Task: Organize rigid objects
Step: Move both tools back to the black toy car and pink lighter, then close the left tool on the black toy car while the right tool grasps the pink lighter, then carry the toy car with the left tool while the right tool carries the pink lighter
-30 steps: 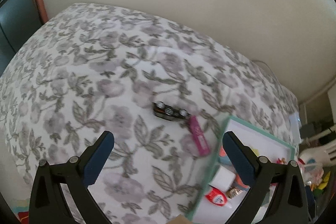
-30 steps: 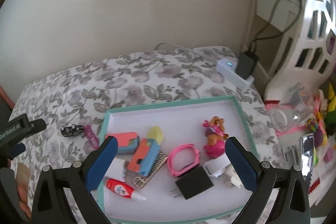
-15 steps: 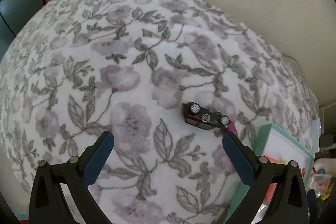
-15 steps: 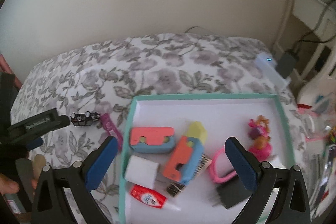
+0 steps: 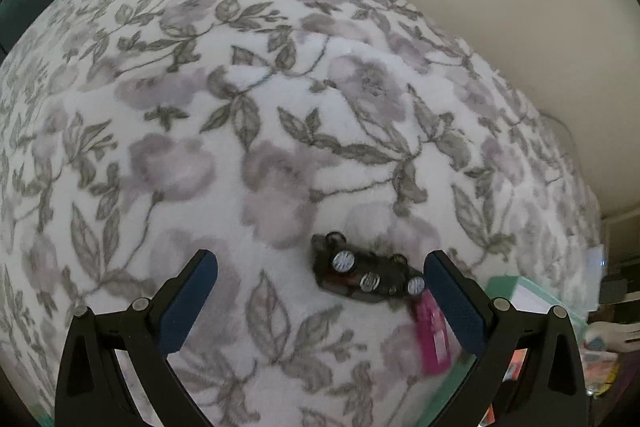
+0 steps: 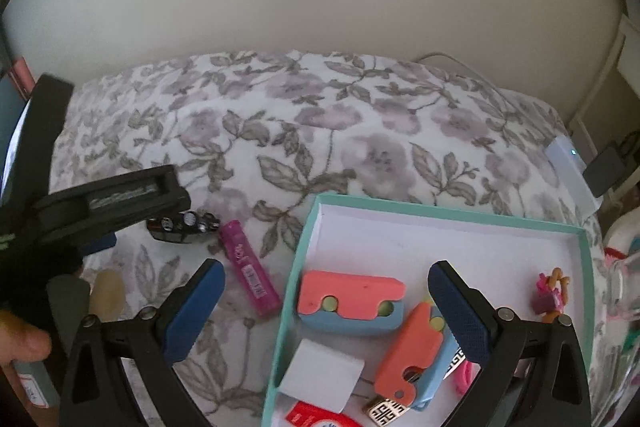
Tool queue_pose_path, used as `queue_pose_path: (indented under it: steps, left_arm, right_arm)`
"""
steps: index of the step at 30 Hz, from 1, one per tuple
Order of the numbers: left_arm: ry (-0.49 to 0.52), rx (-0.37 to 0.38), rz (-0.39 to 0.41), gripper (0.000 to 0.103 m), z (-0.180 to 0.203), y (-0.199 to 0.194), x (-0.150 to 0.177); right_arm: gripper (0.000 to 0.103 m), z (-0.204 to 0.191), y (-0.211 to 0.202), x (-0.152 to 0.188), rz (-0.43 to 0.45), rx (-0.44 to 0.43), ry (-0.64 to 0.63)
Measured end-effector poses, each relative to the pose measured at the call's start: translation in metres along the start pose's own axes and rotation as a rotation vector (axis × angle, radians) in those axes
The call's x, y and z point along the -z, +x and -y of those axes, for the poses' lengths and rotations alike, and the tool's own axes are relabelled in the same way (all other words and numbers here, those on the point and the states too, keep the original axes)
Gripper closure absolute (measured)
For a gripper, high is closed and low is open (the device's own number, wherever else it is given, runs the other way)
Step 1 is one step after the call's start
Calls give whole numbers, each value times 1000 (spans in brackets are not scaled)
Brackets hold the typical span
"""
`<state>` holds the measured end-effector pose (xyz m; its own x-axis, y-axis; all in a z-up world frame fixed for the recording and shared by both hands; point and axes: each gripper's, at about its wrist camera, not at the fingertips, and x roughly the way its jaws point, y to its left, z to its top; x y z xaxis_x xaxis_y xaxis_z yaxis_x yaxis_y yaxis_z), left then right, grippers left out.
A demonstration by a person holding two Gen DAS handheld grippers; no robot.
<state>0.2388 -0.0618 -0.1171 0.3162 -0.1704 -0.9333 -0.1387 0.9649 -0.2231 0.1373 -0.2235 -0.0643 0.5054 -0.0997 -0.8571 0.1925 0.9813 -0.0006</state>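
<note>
Bed: floral blanket (image 5: 240, 131), grey leaves and mauve blooms, covers the whole surface; pale wall behind.
Left claw (image 5: 320, 303): fingers spread wide, nothing between them, hovering low over the blanket; seen from the right wrist view as a black body (image 6: 108, 203) coming in from the left, a person's hand (image 6: 24, 343) gripping its handle.
Toy car (image 5: 366, 277): small, dark, lying on its side or back with silver wheels showing; on the blanket just inside the left claw's right finger, nearer that finger than the left one. Contact cannot be told.
Pink tube (image 5: 432, 335): magenta, lying flat on the blanket, its far end just beside the car, running toward the near right; partly behind the left claw's right finger in the left wrist view.
Right claw (image 6: 326, 307): fingers spread, holding nothing, poised over the left edge of the tray.
Tray (image 6: 440, 213): shallow, teal rim, white floor, resting on the blanket to the right of the tube.
Tray contents: coral-and-blue block (image 6: 350, 301) at left; second coral-and-blue piece (image 6: 412, 355) tilted beside it; white cube (image 6: 322, 379) near the left wall; red-labelled item (image 6: 316, 417) at the near edge; small pink figure (image 6: 550, 293) at far right.
Right of the bed: white box with a lit dot (image 6: 572, 179), just off the blanket's far right corner.
</note>
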Motion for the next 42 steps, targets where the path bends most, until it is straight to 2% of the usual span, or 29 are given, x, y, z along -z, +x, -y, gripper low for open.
queue_pose_path:
  steps: [5,7,9,11,16,18,20,24,27,32,37,42]
  left_arm:
    - [44,8,-48,0,11,20,2]
    - [54,-29,-65,2,9,24,2]
    - [60,-56,-53,20,6,21,1]
    - [73,-60,-55,29,5,19,1]
    - [113,-48,-58,42,4,16,4]
    - [107,-20,-60,58,0,13,4]
    - [95,-7,-69,69,-8,8,5]
    - [72,28,-80,71,-28,3,0]
    - [59,34,-78,74,-39,0,-4]
    - [37,34,-77,77,-51,-5,-8]
    - [22,53,-79,78,-58,-6,-6]
    - [4,79,-81,78,-64,-7,-5]
  right_arm:
    - [2,-3,5,0,-2,-11,-31]
    - [5,-6,5,-1,2,-12,-46]
    - [8,-7,5,-1,4,-27,-47]
    - [8,-9,4,-2,11,-33,-57]
    - [18,-15,5,-3,13,-43,-82]
    - [25,-18,9,-3,6,-48,-96]
    - [30,-23,13,-3,-2,-48,-114]
    - [43,-37,22,-4,-20,-67,-160]
    - [49,-50,29,-4,-36,-93,-210]
    - [57,-66,48,-2,-88,-62,-266]
    - [65,-67,65,1,-138,-32,-261]
    - [82,-62,64,3,-149,-88,-202]
